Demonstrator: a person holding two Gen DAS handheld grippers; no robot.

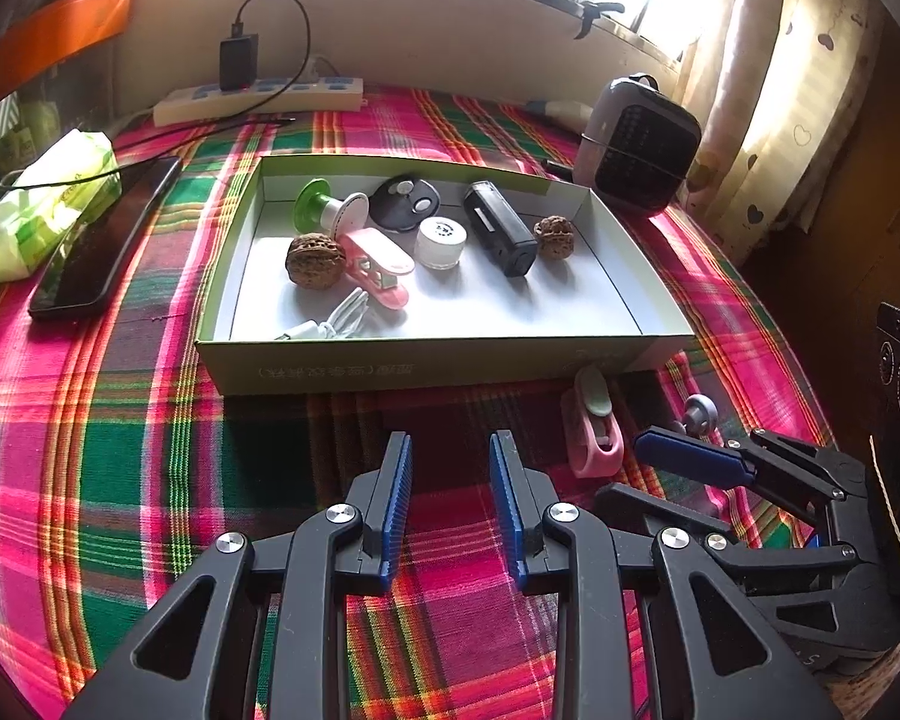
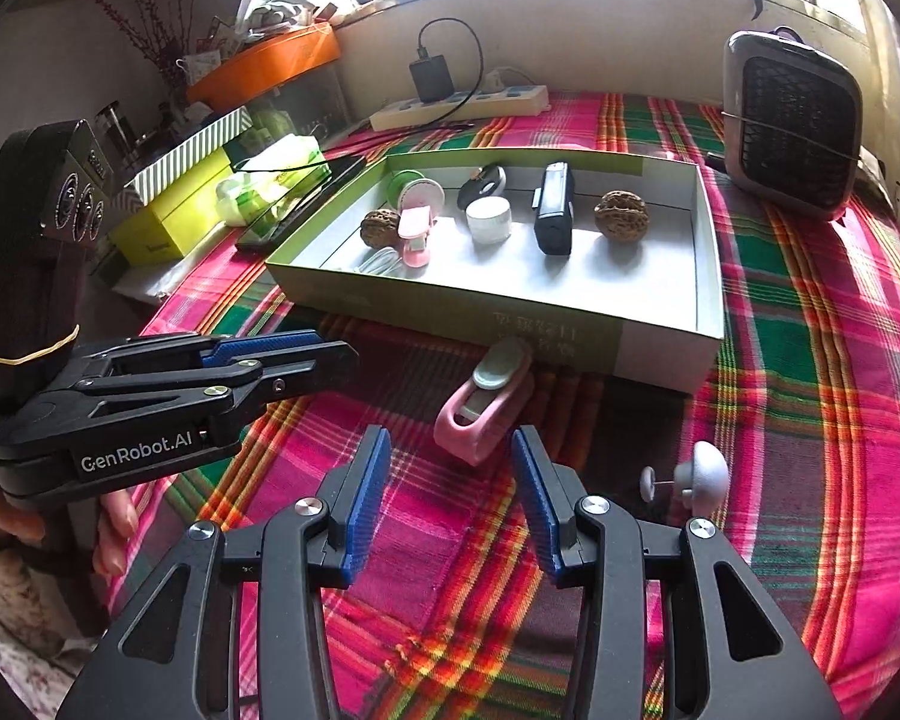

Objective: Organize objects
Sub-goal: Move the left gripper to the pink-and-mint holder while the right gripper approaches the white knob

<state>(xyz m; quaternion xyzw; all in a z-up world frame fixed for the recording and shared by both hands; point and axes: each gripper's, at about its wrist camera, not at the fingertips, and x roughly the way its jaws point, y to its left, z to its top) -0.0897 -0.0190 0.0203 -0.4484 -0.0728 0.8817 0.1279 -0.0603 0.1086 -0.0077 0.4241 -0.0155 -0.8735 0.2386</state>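
Walnuts [image 1: 307, 261] and clip [image 1: 378, 267] in box [image 1: 438, 360]

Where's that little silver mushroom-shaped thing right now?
The silver mushroom-shaped piece lies on the plaid cloth, outside the box, right of the pink holder.

A lived-in home room: a plaid cloth [image 1: 150, 420] covers the bench beneath a sunlit window hung with a heart-print curtain [image 1: 774, 90], while a power strip [image 1: 258, 99], a tissue pack [image 1: 42, 204], a phone [image 1: 102, 240] and a small fan heater [image 2: 792, 126] lie about.
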